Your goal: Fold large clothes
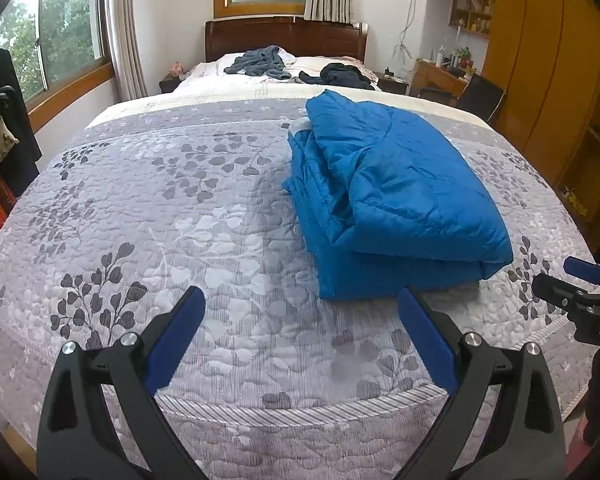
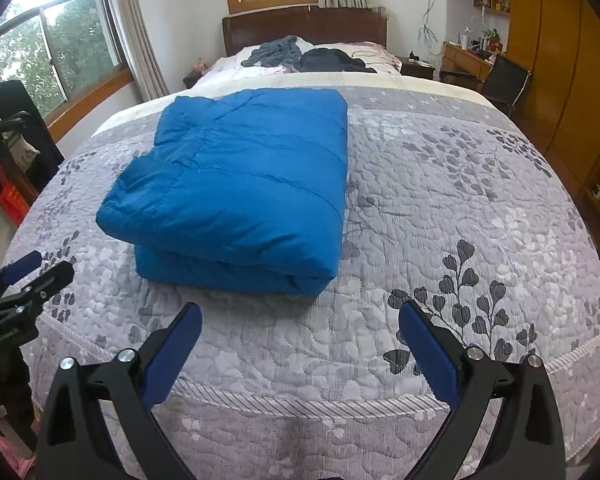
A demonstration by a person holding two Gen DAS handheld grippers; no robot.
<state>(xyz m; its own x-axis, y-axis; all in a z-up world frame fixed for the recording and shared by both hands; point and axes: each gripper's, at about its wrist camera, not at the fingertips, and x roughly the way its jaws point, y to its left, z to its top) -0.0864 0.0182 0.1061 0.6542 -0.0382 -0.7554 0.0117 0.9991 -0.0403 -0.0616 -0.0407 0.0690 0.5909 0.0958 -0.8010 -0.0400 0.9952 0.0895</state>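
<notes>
A blue quilted jacket lies folded into a thick rectangular bundle on the grey leaf-patterned bedspread of a bed, toward the foot end and roughly in the middle of its width. In the left wrist view the bundle's layered, less tidy edges face left, with a strip of pale lining showing at its far corner; in the right wrist view the top panel looks smooth, with the rounded fold facing the camera. The left gripper hovers over the near edge of the bedspread, its blue-padded fingers spread wide apart and holding nothing; the jacket sits just ahead and to its right, not touching. The right gripper hangs likewise above the foot of the bed, its fingers wide apart and empty, with the jacket just ahead and to its left. Each gripper shows at the edge of the other's view, and the two are well apart. At the head of the bed, in front of the dark wooden headboard, lie a crumpled grey garment and a dark garment, unfolded and well apart from the jacket. Wooden wardrobes line the right wall, and curtained windows stand at the left.
</notes>
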